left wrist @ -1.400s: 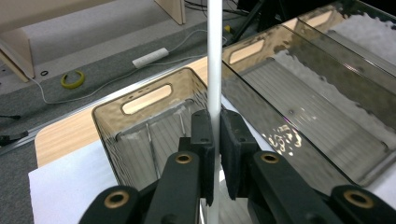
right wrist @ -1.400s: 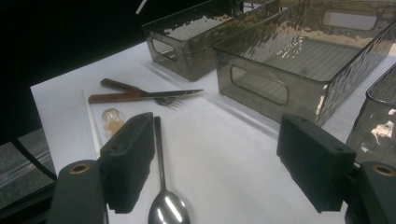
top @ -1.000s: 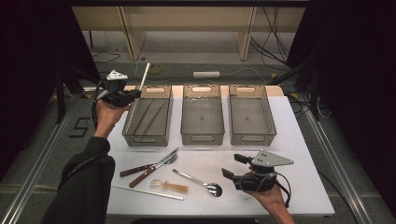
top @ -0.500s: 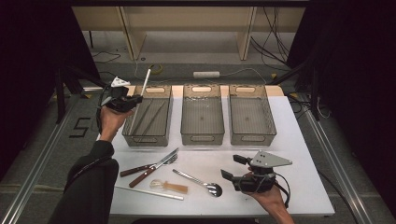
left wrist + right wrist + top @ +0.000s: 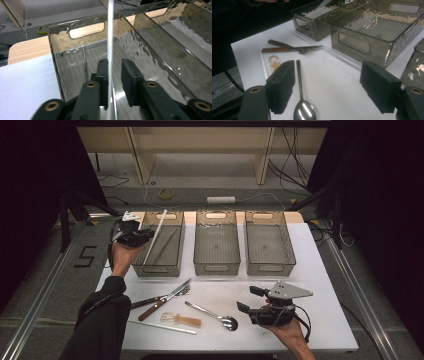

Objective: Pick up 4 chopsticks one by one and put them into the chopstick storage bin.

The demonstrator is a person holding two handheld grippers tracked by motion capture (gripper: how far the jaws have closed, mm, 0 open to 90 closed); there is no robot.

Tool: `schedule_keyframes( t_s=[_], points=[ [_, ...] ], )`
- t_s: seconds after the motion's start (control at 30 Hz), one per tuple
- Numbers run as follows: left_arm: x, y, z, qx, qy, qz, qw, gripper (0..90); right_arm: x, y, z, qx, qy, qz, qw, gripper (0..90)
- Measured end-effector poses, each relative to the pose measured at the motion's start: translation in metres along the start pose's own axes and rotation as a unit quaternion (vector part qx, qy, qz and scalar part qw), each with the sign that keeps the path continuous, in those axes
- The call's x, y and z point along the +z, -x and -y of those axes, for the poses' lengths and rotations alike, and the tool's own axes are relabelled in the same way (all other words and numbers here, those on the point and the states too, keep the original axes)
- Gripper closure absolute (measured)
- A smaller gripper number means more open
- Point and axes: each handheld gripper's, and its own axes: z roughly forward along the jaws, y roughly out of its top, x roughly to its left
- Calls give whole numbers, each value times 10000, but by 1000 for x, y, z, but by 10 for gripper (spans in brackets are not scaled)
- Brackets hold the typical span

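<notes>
Nearest the person, the right gripper [image 5: 247, 299] rests low over the white table [image 5: 325, 285], its jaws spread wide with nothing between them; in the right gripper view a spoon [image 5: 301, 98] lies on the table between the jaws, its bowl cut off at the bottom edge. Just beyond it lie a knife [image 5: 292, 48] and a fork [image 5: 284, 45], crossed, the fork's tines half hidden under the blade. A small brush [image 5: 181, 320] and a pale stick [image 5: 161, 327] lie near the front edge.

Farther off, the left gripper [image 5: 146, 234] hovers at the left bin [image 5: 162, 267], over its near left wall. Its jaws have just been opening: the white chopstick [image 5: 110, 37] stands between them, against the left pad, a gap on the right. Its lower end is hidden behind the jaws, its top cut off. Whether anything lies in the bin already is hard to tell through the rippled plastic. Middle bin [image 5: 216, 265] and right bin [image 5: 270, 265] stand alongside.
</notes>
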Motion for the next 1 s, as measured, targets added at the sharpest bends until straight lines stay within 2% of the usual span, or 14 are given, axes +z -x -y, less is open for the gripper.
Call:
schedule_keyframes(
  t_s=[0.07,0.2,0.37,0.43,0.47,0.5,0.57,0.67,0.73,0.87,0.97,1.0],
  points=[
    [-1,2,0,-67,-32,13,10000,676,0,0,0,14,15,-7,10000,293],
    [-11,10,0,-114,-255,258,9993,577,0,0,0,11,3,-6,10000,294],
    [-37,24,9,49,-305,574,9979,458,-1,1,0,34,11,2,10000,293],
    [-49,30,16,83,-213,706,9972,420,-2,1,0,49,43,-8,10000,294],
    [-54,33,19,168,-190,811,9964,409,-1,1,0,43,33,1,10000,294],
    [-57,36,20,303,-315,877,9952,401,-1,1,0,30,19,5,10000,293],
    [-67,44,24,702,-399,1003,9917,373,-2,-1,-1,9,6,13,10000,294],
    [-78,56,29,932,-626,1268,9856,338,-2,-2,-2,-5,24,-22,10000,293],
    [-85,64,34,1193,-703,1317,9816,327,-1,-1,-1,-14,-15,-8,10000,293],
    [-95,74,43,1381,-927,1532,9741,314,-1,-2,-1,-17,-16,-33,10000,293],
    [-99,83,51,1626,-1152,1568,9673,301,-1,-2,-1,-40,-52,-41,10000,293],
    [-101,86,53,1717,-1236,1601,9642,294,-1,-2,-1,-22,-32,-47,10000,293]
  ],
)
